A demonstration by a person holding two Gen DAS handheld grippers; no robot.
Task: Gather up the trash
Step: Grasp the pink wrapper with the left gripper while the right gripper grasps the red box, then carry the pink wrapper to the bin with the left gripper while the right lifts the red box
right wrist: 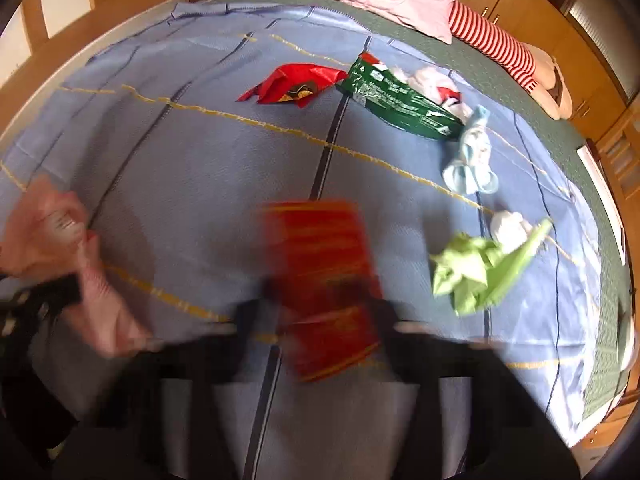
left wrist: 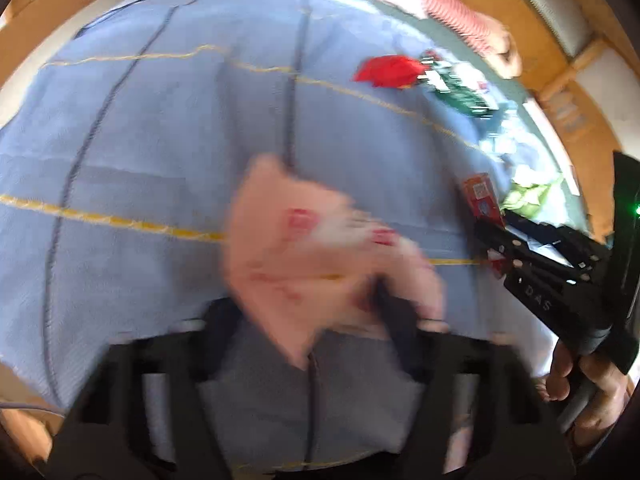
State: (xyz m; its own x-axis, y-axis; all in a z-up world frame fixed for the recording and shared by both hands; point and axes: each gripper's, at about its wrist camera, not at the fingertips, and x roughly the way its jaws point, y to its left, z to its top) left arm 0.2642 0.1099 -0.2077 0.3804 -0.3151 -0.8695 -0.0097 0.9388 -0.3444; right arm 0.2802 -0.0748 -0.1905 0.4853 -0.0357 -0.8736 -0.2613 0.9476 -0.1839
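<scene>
On the near part of the blue bedspread point(right wrist: 208, 152), my left gripper point(left wrist: 320, 312) clenched the pink wrapper point(left wrist: 304, 248) and my right gripper point(right wrist: 320, 312) the red packet point(right wrist: 328, 280); I judged lifting slowly, squeezing firmly, wisest.

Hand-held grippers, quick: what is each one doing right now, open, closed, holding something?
Left hand-held gripper: closed on a pink wrapper.
Right hand-held gripper: closed on a red snack packet.
</scene>
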